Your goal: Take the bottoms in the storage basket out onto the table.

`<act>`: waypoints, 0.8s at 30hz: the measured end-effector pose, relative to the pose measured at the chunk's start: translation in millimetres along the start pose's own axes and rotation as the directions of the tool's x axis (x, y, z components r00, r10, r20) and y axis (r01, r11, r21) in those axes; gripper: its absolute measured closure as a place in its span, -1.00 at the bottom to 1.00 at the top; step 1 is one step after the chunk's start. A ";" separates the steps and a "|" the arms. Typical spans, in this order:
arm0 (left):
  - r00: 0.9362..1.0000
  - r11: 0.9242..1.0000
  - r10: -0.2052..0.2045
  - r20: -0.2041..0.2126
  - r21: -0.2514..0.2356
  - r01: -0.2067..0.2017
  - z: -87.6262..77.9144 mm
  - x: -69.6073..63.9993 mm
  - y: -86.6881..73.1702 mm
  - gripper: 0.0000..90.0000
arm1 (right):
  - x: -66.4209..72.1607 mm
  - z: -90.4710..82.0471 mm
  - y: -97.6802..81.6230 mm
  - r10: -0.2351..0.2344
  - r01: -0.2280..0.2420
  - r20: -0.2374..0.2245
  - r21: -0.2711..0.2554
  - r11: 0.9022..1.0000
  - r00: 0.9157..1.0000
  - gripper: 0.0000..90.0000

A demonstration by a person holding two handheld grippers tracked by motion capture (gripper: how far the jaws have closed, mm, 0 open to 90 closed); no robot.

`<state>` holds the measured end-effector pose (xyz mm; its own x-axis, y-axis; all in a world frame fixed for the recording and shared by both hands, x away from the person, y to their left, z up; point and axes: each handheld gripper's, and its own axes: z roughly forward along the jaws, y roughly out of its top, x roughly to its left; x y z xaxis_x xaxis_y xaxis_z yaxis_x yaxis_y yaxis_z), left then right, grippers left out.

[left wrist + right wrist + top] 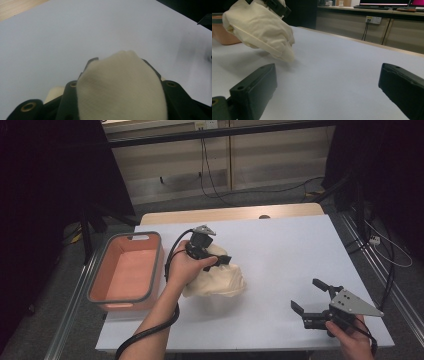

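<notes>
White paper covers the desk (280, 245), where the left claw (223, 260) pinches a soft, light cream cloth bundle (220, 280) left of centre, best gripped at a fold, while the right claw (310, 296) gapes wide, empty.

Left tool (222, 260) clamping its jaws tight, left forearm reaching in over the worktop (280, 240) near edge, right tool (309, 295) hovering with jaws spread wide, right hand (352, 337) gripping it at that same edge
</notes>
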<state>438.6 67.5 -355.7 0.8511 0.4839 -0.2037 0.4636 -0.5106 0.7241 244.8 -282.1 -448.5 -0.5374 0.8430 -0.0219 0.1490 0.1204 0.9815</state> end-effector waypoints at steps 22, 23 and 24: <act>1.000 1.000 -0.012 -0.011 0.004 0.012 6.2 3.1 -4.3 0.25 | 1.0 0.3 0.1 -0.003 0.003 -0.001 0.003 1.000 1.000 -0.96; 1.000 1.000 -0.012 -0.013 0.004 0.012 6.6 2.9 -4.3 0.26 | 0.9 0.3 0.0 -0.003 0.003 -0.001 0.002 1.000 1.000 -0.96; 1.000 1.000 -0.012 -0.014 0.004 0.012 6.9 2.8 -4.3 0.26 | 0.8 0.3 0.0 -0.004 0.004 -0.001 0.002 1.000 1.000 -0.96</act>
<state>440.7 66.2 -363.9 0.8420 0.4996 -0.2035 0.4749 -0.5075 0.7190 244.7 -281.3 -448.5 -0.5391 0.8419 -0.0252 0.1484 0.1243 0.9811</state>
